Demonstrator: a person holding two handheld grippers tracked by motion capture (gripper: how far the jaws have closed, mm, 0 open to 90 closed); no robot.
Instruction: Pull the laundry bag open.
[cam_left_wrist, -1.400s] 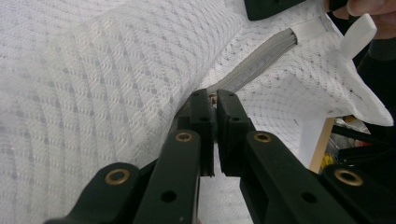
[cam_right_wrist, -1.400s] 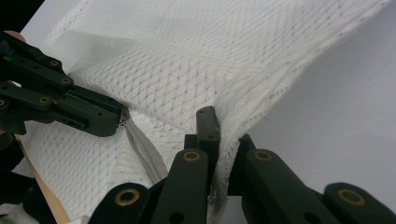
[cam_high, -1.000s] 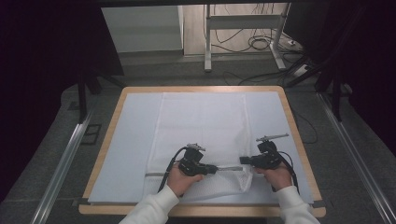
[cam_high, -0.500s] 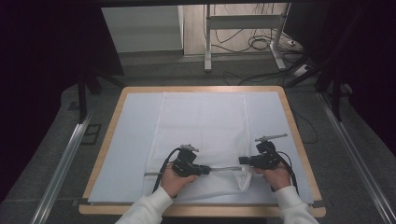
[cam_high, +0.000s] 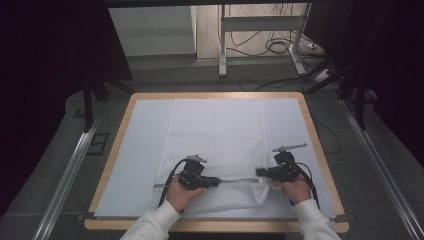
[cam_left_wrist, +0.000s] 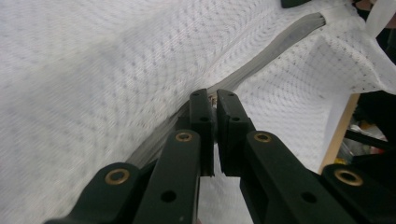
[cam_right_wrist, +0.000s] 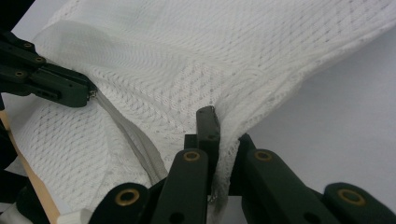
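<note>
White mesh bag (cam_high: 215, 145) flat on table (cam_high: 120, 150), near edge. Left gripper (cam_high: 216, 181) clenched on zipper pull (cam_left_wrist: 213, 100), right gripper (cam_high: 260, 172) pinching bag's end. Zipper (cam_high: 240, 180) apparently mid-travel; direction unclear.

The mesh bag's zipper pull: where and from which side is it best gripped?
Probably by its small metal tab, approached along the grey zipper tape, jaws either side. The left gripper already pinches it so; the right gripper holds the mesh bag by its end.

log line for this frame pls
scene: white mesh bag flat on table | left gripper: shut on zipper pull | right gripper: shut on bag edge | zipper partly open
</note>
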